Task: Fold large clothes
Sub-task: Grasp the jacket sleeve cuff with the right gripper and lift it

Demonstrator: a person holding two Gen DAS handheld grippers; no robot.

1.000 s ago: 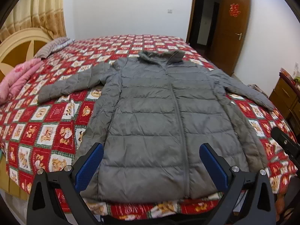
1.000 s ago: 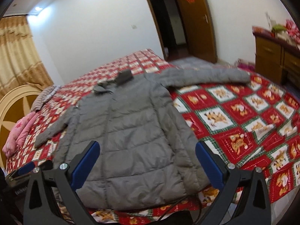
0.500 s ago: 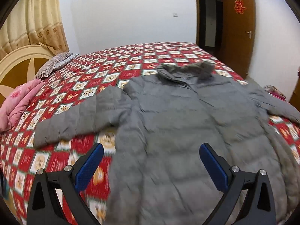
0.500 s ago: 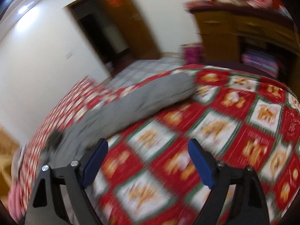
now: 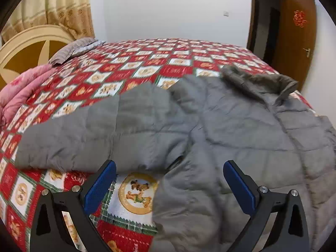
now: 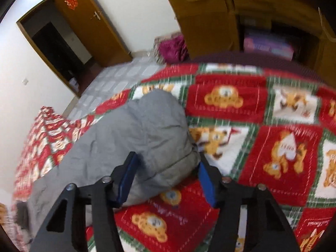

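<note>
Red and white patchwork with little bear panels covers the bed, which fills most of both views. Spread flat on that bedspread is the grey quilted jacket, front up, its collar toward the far side of the bed and its zip running down the right part of the left wrist view. One sleeve stretches out to the left across the quilt, ending near the bed's left edge. The other sleeve shows in the right wrist view, lying diagonally with its cuff end toward the near side.

At the far left, a folded pink blanket and a striped grey pillow rest by the round cream headboard, with a tan curtain behind. A brown wooden door stands open at the far right. A wooden dresser stands beyond the bed in the right wrist view.

The left gripper hovers above the jacket's armpit, jaws spread wide with nothing pressed between them. The right gripper straddles the cuff end of the second sleeve; its jaws are closing, the padded fabric bulging between the blue pads, though the right-hand pad does not yet clearly press on it.
</note>
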